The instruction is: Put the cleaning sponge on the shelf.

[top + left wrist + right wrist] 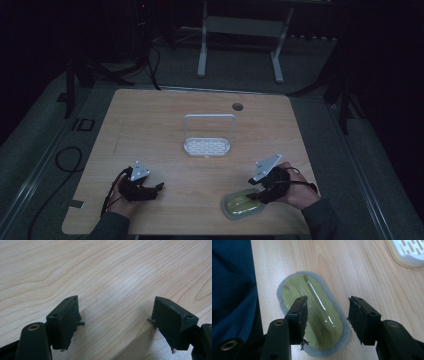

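Fingers (pixel 299 315) of the right gripper (pixel 327 317) half apart over the green scrubber (pixel 312 312), gripping nothing. Left gripper (pixel 115 322) fingers wide over bare surface (pixel 105 270). White rack (pixel 207 146) sits mid-surface.

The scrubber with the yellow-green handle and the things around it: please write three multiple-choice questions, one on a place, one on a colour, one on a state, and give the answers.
1. Where does the scrubber lie on the table?
A. near edge, under the right claw
B. far edge
C. inside the rack

2. What colour is the dish rack?
A. red
B. white
C. black

3. How does the left claw stand?
A. shut on the scrubber
B. shut on the rack
C. open, on nothing

Answers:
1 A, the high view shows it there.
2 B, its base and handle are white.
3 C, bare wood shows between its jaws.
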{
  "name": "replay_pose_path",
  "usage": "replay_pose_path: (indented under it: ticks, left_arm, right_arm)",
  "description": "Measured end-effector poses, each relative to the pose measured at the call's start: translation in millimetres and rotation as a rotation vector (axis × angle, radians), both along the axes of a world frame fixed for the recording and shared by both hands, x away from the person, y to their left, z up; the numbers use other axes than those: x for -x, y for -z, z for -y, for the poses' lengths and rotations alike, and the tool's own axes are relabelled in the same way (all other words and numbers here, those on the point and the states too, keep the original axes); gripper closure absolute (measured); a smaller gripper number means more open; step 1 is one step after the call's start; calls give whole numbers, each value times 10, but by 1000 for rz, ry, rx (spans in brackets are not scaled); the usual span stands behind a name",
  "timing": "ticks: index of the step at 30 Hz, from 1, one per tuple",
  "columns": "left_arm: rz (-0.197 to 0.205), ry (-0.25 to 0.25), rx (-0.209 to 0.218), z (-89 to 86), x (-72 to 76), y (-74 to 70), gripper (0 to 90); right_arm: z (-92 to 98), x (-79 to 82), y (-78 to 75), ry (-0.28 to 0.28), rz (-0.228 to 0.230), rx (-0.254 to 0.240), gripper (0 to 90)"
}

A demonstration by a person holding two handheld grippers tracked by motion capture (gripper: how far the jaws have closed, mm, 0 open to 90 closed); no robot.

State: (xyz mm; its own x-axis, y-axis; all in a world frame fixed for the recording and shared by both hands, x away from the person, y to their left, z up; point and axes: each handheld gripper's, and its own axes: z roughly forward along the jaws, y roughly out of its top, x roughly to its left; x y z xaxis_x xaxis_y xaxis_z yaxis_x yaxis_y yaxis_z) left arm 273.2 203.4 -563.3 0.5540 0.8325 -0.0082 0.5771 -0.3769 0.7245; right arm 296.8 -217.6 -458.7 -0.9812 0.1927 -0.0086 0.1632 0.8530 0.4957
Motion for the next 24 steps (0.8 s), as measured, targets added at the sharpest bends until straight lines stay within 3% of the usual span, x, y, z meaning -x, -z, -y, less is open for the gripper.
replay_pose_path:
  ticks: [24]
  left_arm:
    - [0,0,0,0,0,0,226]
  right_arm:
    - [-120,-29,99,-94,-47,46,461]
